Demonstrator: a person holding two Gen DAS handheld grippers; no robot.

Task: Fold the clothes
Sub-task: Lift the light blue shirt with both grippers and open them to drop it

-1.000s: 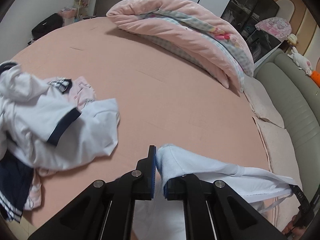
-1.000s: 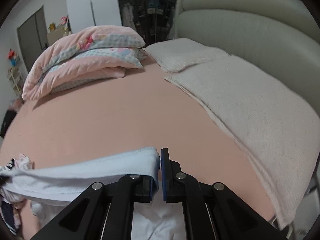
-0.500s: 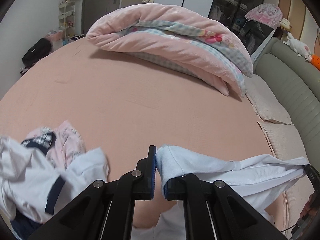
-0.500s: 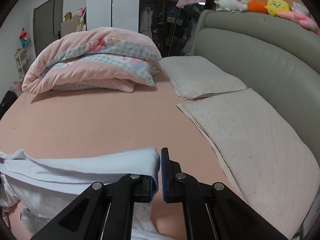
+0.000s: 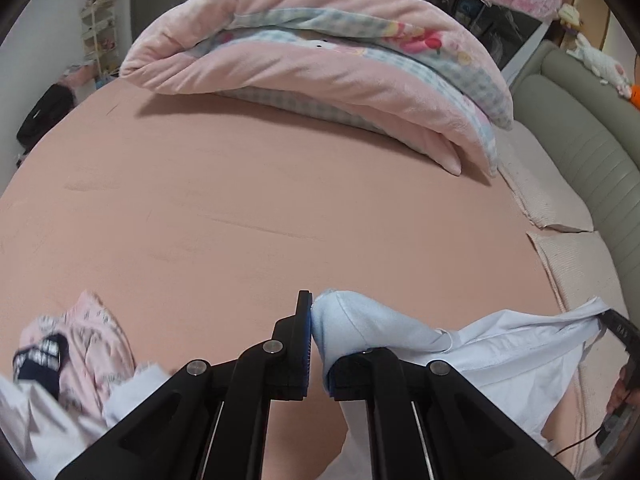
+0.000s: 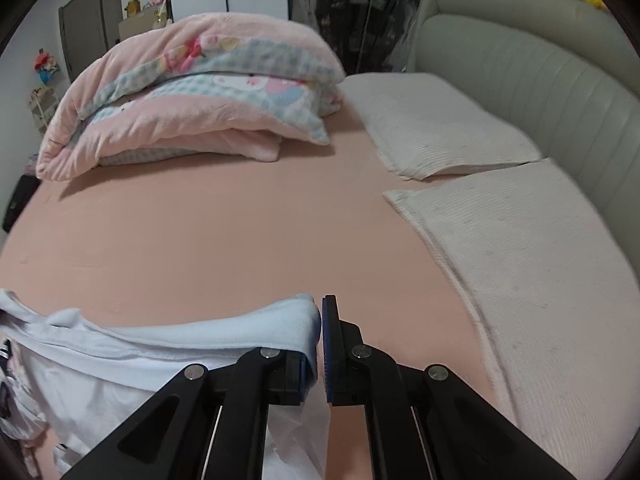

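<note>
Left wrist view — left hand-held gripper [image 5: 311, 338] clamps white garment [image 5: 492, 344]; right hand-held gripper [image 6: 321, 338] grips its other end.

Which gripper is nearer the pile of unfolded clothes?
Left. The left gripper has the pile of unfolded clothes just beside it; the right gripper holds the white garment's far end.

Pale blue-white garment [image 5: 420, 332], salmon-pink bedsheet [image 5: 240, 200], pink quilt [image 5: 320, 72] (checked blue lining), grey-green headboard [image 6: 540, 80]
</note>
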